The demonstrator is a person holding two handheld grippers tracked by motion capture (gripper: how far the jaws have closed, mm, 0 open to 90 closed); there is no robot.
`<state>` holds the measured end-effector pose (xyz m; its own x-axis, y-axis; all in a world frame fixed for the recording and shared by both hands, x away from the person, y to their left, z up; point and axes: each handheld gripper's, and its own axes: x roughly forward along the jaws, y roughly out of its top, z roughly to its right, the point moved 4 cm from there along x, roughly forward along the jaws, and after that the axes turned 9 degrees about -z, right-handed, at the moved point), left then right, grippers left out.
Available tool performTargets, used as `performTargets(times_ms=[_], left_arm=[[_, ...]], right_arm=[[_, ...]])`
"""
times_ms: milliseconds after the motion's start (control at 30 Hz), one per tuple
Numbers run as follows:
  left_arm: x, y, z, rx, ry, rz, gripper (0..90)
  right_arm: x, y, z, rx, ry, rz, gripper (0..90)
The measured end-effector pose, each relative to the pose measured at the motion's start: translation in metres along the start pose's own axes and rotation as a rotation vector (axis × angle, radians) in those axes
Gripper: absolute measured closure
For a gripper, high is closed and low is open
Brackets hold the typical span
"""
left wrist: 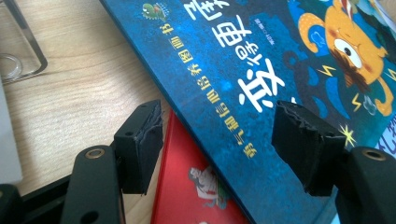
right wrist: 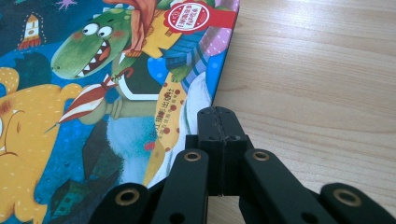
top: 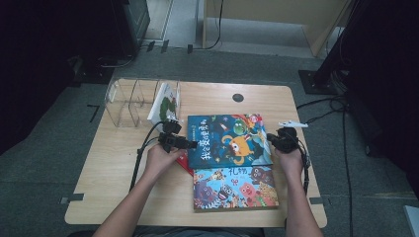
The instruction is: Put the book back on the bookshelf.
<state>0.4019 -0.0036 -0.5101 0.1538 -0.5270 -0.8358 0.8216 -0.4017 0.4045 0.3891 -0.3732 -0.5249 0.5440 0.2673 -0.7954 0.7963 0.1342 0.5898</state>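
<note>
A blue picture book (top: 230, 140) with an orange monster on its cover lies mid-table, on top of a red book (top: 186, 163). At the blue book's left edge, my left gripper (top: 191, 144) points right. In the left gripper view the left gripper (left wrist: 219, 121) is open, and the blue book (left wrist: 261, 60) and the red book (left wrist: 187, 186) lie below the gap with neither pad touching them. My right gripper (top: 271, 138) sits at the book's right edge. In the right gripper view it (right wrist: 217, 114) is shut on nothing, right by the cover's edge (right wrist: 140, 93).
A second colourful book (top: 234, 187) lies in front of the blue one. A clear acrylic rack (top: 129, 101) stands at the back left with a white book (top: 165, 103) leaning in it. Bare wooden table (top: 113, 163) stretches left, and a round black cap (top: 238, 98) lies behind.
</note>
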Motion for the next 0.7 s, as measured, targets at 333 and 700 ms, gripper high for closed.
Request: performTargets(times_ms=[333,700], left_arm=[[0.008,0.003,-0.003,-0.005,0.023,-0.012,31.7],[0.012,0.004,-0.008,-0.043,0.009,-0.03,29.4]], right_arm=[[0.002,0.001,-0.004,-0.009,0.011,0.003,90.0],[0.002,0.002,-0.013,-0.045,0.007,0.0,90.0]])
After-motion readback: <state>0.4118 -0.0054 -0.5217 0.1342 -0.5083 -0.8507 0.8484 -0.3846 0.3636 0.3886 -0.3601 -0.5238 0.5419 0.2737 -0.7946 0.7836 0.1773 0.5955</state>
